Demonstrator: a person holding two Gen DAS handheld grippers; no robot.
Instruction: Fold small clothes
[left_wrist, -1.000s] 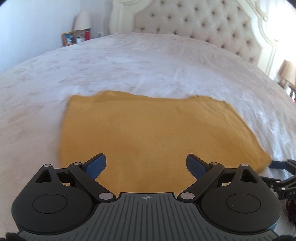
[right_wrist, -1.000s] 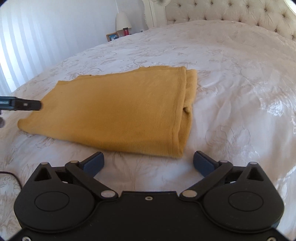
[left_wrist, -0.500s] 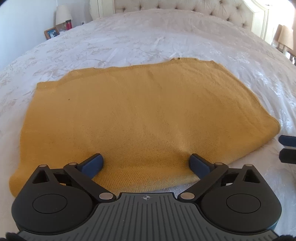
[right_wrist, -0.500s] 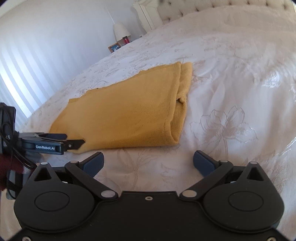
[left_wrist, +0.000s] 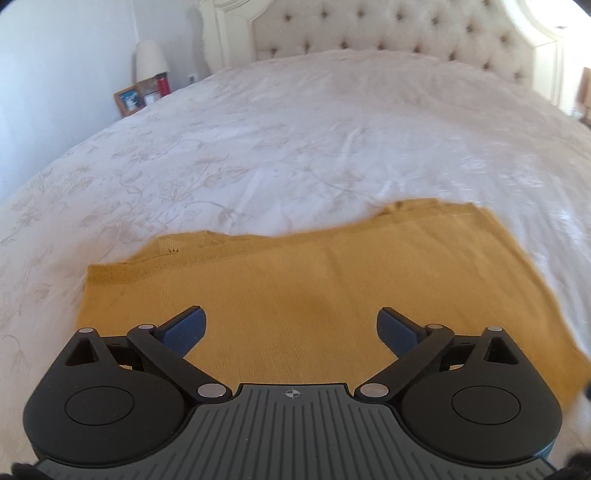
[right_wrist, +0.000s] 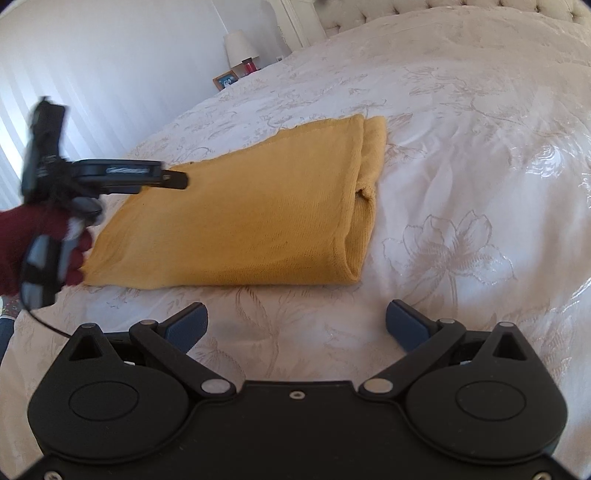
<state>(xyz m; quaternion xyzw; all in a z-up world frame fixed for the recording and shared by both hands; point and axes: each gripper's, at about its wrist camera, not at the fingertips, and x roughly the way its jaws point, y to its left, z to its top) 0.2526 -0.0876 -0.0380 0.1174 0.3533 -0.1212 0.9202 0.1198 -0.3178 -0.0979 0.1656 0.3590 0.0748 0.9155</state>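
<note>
Left hand-held gripper (left_wrist: 291, 328) lifted back from garment edge, jaws spread, empty; right hand-held gripper (right_wrist: 295, 326) released short of near fold. Yellow garment (right_wrist: 240, 218) lies folded flat on bed (right_wrist: 461, 147), probably awaiting next fold.

Home bedrm: bed (left_wrist: 332, 122) w/ tufted headboard (left_wrist: 388, 33), lamp (left_wrist: 149, 61), photo frame (left_wrist: 129, 99).
</note>
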